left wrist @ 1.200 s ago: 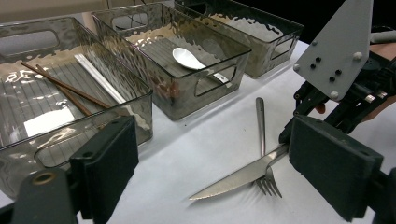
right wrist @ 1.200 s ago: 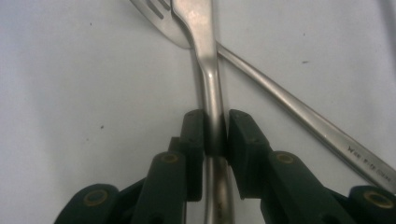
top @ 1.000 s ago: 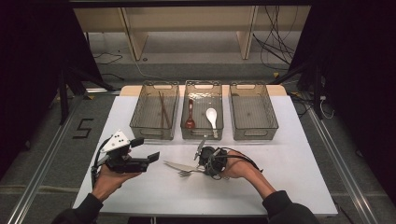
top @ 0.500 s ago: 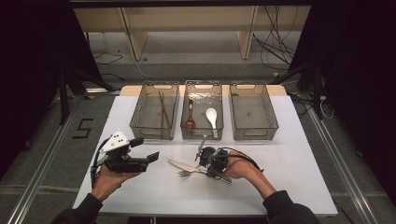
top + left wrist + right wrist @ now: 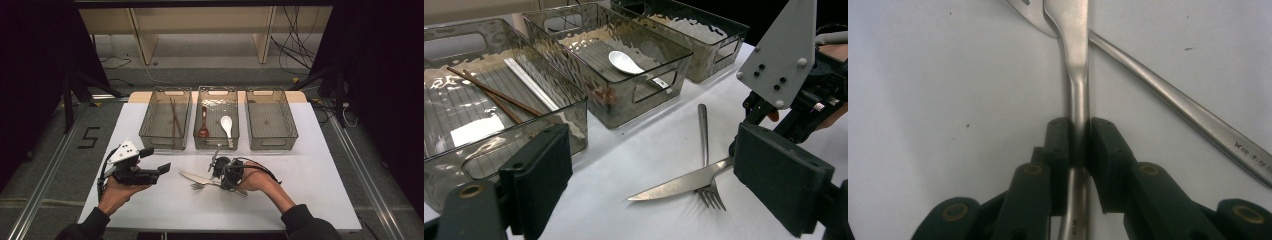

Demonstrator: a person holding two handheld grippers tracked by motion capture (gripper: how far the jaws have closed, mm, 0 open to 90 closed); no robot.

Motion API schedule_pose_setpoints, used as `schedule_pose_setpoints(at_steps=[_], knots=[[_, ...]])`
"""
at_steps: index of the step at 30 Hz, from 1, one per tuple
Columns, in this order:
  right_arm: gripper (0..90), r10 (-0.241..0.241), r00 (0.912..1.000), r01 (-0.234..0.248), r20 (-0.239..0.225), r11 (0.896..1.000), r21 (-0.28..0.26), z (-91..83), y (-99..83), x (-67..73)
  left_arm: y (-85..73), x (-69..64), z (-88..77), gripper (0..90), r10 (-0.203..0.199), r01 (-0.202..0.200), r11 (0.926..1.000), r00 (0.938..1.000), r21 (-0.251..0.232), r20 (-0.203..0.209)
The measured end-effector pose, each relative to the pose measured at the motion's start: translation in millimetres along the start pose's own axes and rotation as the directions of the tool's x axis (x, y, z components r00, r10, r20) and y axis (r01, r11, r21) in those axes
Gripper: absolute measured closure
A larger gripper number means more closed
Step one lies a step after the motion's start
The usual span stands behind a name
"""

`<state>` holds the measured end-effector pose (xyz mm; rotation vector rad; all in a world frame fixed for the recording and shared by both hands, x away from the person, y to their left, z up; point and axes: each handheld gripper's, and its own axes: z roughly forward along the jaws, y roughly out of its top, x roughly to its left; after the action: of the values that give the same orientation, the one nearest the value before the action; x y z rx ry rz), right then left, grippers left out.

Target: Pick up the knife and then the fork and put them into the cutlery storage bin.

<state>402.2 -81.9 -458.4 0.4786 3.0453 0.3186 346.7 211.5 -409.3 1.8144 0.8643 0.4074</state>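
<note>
A steel knife (image 5: 192, 176) lies on the white table (image 5: 310, 165), its blade across the tines of a fork (image 5: 196, 186). My right gripper (image 5: 216, 179) is shut on the knife's handle. The right gripper view shows the jaws (image 5: 1079, 135) clamped on that handle, with the knife (image 5: 1073, 30) running ahead over the fork (image 5: 1168, 95). My left gripper (image 5: 156, 160) is held open to the left with nothing between its pads. In the left gripper view the left gripper (image 5: 659, 180) faces the knife (image 5: 679, 184) and fork (image 5: 703, 135).
Three clear bins stand in a row at the back. The left bin (image 5: 150, 136) holds chopsticks (image 5: 173, 117). The middle bin (image 5: 216, 146) holds a brown spoon (image 5: 203, 129) and a white spoon (image 5: 227, 125). The right bin (image 5: 292, 131) holds nothing.
</note>
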Motion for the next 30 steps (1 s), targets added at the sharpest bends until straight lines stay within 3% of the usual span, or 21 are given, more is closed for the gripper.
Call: schedule_pose_setpoints(at_steps=[12, 22, 30], knots=[[76.4, 0.002, 1.0, -0.002, 0.005, 1.0, -0.015, 2.0, 6.6, 1.2, 0.1, 0.2, -0.3, 15.4, -0.002, 0.002, 1.0, 1.0, -0.002, -0.003], [80.2, -0.05, 0.9978, 0.05, 0.042, 0.999, 0.009, 2.4, 10.3, 7.1, 0.1, 0.1, -0.4, 15.4, 0.0, 0.0, 1.0, 1.0, -0.002, -0.004], [80.5, -0.058, 0.9963, 0.058, 0.063, 0.998, 0.008, 1.4, 11.3, 9.6, 0.5, 0.6, -1.0, 15.4, -0.005, 0.005, 1.0, 1.0, -0.007, -0.005]])
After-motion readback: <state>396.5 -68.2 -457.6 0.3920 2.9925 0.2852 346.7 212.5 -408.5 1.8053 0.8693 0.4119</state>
